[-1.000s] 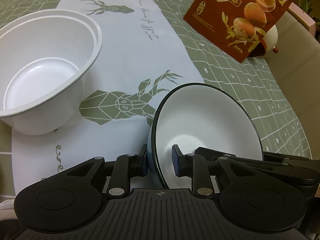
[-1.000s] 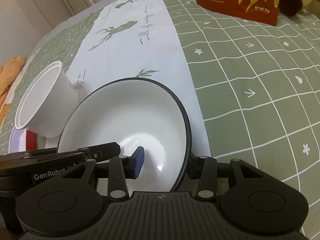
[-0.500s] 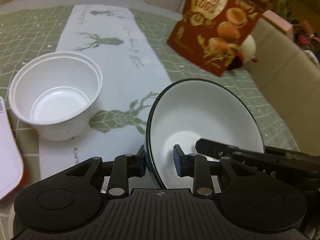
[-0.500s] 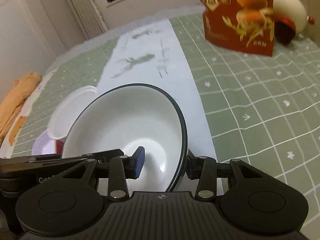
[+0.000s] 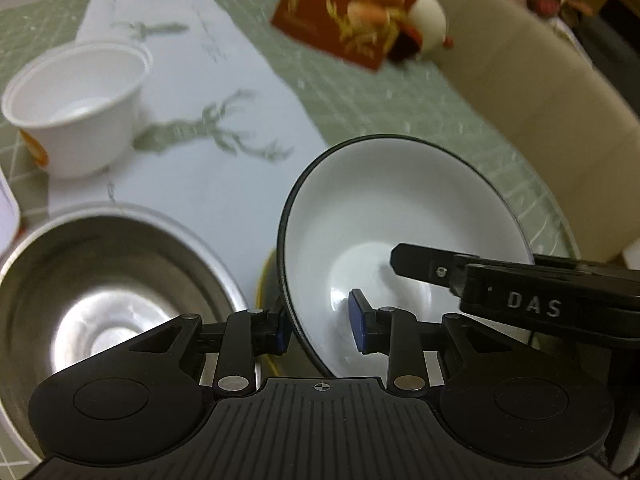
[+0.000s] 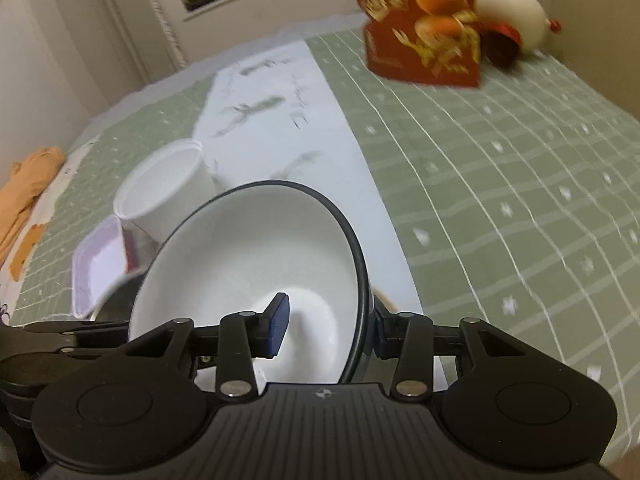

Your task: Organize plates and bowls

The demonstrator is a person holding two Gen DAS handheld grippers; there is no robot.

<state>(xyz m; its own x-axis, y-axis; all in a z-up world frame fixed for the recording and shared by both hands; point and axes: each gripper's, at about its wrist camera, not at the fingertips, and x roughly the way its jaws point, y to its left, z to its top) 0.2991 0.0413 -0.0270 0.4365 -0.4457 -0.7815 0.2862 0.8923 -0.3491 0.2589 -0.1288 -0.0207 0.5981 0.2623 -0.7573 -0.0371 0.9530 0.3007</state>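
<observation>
A white bowl with a dark rim (image 5: 400, 216) is held in the air by both grippers. My left gripper (image 5: 320, 322) is shut on its left rim, one pad inside and one outside. My right gripper (image 6: 326, 330) is shut on its right rim; the bowl also shows in the right wrist view (image 6: 248, 264). A steel bowl (image 5: 100, 288) sits below at the left. A white plastic bowl (image 5: 80, 104) stands farther back on the table runner; it also shows in the right wrist view (image 6: 160, 192).
A red snack bag (image 5: 356, 12) stands at the back with a white round ornament (image 6: 508, 8) behind it. A pink-white lidded container (image 6: 100, 268) lies at the left. A yellow rim (image 5: 262, 280) shows under the held bowl. An orange cloth (image 6: 28, 184) lies far left.
Both grippers have lifted the dark-rimmed bowl and pulled it back toward the near side. The steel bowl has come into the left wrist view; the white plastic bowl looks farther away.
</observation>
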